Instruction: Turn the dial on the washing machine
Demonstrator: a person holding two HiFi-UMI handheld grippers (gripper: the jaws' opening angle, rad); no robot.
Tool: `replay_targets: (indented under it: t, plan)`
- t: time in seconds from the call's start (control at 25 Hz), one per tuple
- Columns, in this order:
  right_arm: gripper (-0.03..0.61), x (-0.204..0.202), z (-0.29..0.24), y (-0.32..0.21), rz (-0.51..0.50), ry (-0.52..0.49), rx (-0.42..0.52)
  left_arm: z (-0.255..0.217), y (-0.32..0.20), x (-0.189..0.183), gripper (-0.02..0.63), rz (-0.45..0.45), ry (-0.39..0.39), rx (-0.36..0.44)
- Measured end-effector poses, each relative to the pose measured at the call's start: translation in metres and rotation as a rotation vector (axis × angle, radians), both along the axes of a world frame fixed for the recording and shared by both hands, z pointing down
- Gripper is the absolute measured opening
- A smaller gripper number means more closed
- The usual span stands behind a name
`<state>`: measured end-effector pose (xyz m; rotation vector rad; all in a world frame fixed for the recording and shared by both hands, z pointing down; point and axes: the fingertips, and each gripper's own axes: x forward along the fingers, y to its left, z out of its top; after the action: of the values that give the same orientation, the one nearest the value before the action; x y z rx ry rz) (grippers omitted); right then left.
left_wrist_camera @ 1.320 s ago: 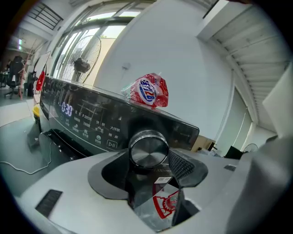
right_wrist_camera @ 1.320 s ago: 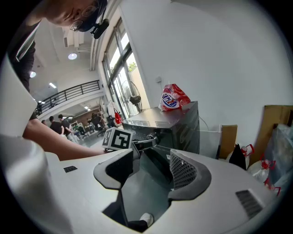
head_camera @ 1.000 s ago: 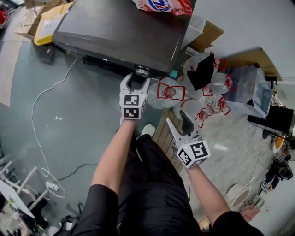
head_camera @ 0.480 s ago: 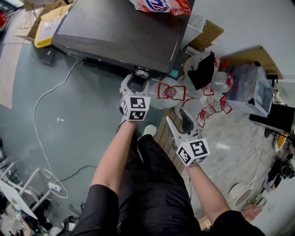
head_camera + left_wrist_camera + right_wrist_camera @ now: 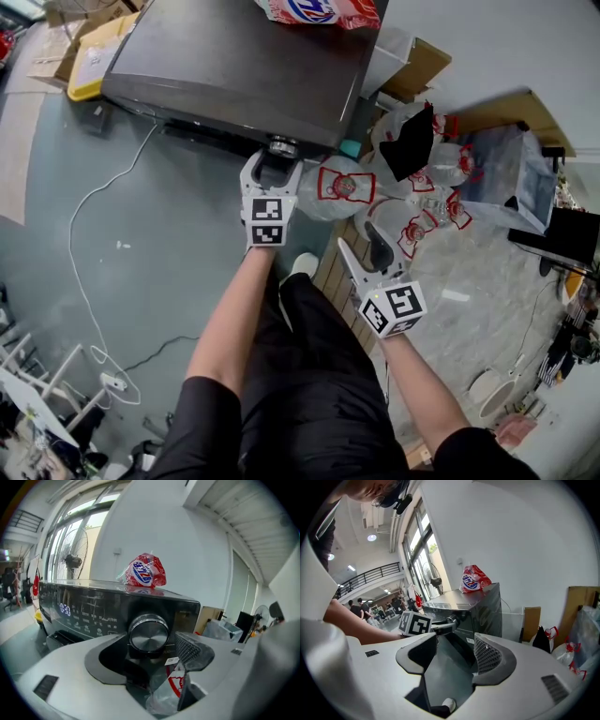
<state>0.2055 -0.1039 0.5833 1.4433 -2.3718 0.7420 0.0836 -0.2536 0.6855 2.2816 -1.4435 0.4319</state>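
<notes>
The dark washing machine [image 5: 234, 66] stands ahead, and its round metal dial [image 5: 283, 147] sits at the right end of the front panel. My left gripper [image 5: 272, 169] reaches up to it. In the left gripper view the dial [image 5: 149, 632] lies between the two jaws of the left gripper [image 5: 152, 648]. These jaws have just been opening, and a gap shows between the pads and the dial's rim. My right gripper [image 5: 361, 246] hangs lower and to the right, open with nothing in it, as the right gripper [image 5: 457, 651] view also shows.
A red and white detergent bag [image 5: 323, 11] lies on top of the machine. Clear plastic bags with red print [image 5: 342, 187] are piled right of the dial, beside a cardboard box [image 5: 417, 70]. A white cable [image 5: 84, 216] trails over the floor at left.
The left gripper's marker cube leaned right half a second ago and has swung back upright. Its jaws stand a little wider round the dial. The right gripper has stayed put.
</notes>
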Motion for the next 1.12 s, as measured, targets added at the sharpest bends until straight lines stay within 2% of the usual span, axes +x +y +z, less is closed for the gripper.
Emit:
replay_targets:
  t: [0.2,0.32,0.44,0.56,0.88,1.12]
  plan:
    - [0.224,0.0,-0.002,0.002,0.004,-0.003,-0.007,-0.004,-0.003,-0.004,0.295,-0.093,0.191,-0.033]
    - [0.224,0.002,-0.002,0.002,0.009,-0.004,-0.012,-0.008,-0.009,-0.011,0.29,-0.165,0.265,-0.046]
    - [0.224,0.003,-0.001,0.004,0.012,-0.005,-0.013,-0.008,-0.011,-0.01,0.262,-0.183,0.303,-0.067]
    - [0.224,0.002,-0.001,0.005,0.013,-0.002,-0.016,-0.009,-0.011,-0.01,0.261,-0.184,0.295,-0.066]
    - [0.224,0.005,-0.003,0.004,0.05,-0.017,0.003,-0.01,-0.01,-0.008,0.258,-0.166,0.195,-0.028]
    - [0.224,0.008,-0.001,-0.001,0.059,-0.009,-0.002,-0.01,-0.01,-0.005,0.256,-0.115,0.088,0.012]
